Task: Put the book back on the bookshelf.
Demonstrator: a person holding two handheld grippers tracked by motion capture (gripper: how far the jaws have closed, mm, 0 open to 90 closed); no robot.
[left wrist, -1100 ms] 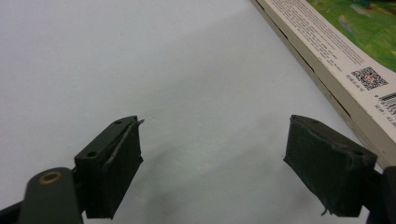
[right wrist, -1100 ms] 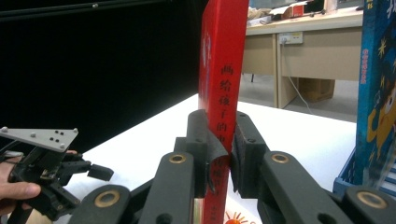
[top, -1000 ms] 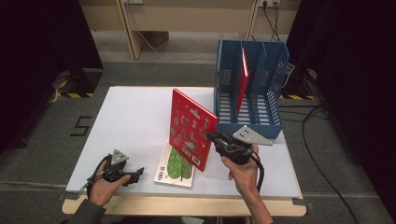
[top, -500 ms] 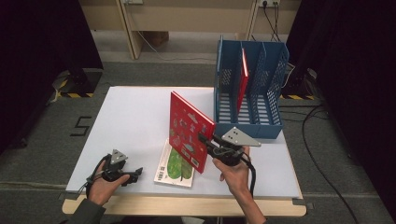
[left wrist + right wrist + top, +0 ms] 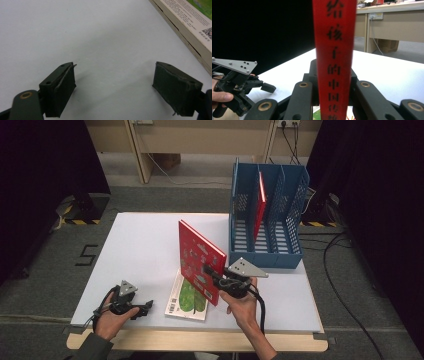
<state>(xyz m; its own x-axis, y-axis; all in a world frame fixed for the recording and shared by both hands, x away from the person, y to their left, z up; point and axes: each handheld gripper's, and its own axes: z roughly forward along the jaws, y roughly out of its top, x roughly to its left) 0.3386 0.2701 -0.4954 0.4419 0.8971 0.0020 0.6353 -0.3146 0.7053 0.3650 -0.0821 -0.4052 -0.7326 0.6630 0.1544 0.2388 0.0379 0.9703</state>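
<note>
High view. White table (image 5: 145,250), rectangular. Red book (image 5: 197,260): hardcover, held upright above the table near its middle, lower corner taken by the right tongs (image 5: 212,271), which are closed on it near the spine edge. Right hand (image 5: 241,304) comes in from the bottom edge, forearm angled forward and slightly left, palm under the tool, grey plate on top. Green book (image 5: 187,296): lies flat on the table just beside and below the red book, barcode toward the near edge. Blue file rack (image 5: 267,255): stands at the table's far right, several slots; another red book (image 5: 260,205) stands upright in a middle slot. Left tongs (image 5: 142,307): rest low at the table's near left corner, held in the left hand (image 5: 111,317), well apart from the red book.

Left gripper view. Left tongs (image 5: 113,82): jaws spread wide, nothing between them, bare table beneath. Edge of the green book (image 5: 185,27) runs along the upper right, pale cover and page block showing.

Right gripper view. Red book (image 5: 334,50): spine faces the camera, black printed characters down it, clamped between the right tongs. Left tongs (image 5: 268,88) and left hand (image 5: 219,96) sit farther off at lower left.

Handling, judged: the red book is stiff and moderately light, its cover probably smooth; a hold at one corner lets it swing, so a grip nearer the spine's middle would steady it for sliding into a rack slot.
</note>
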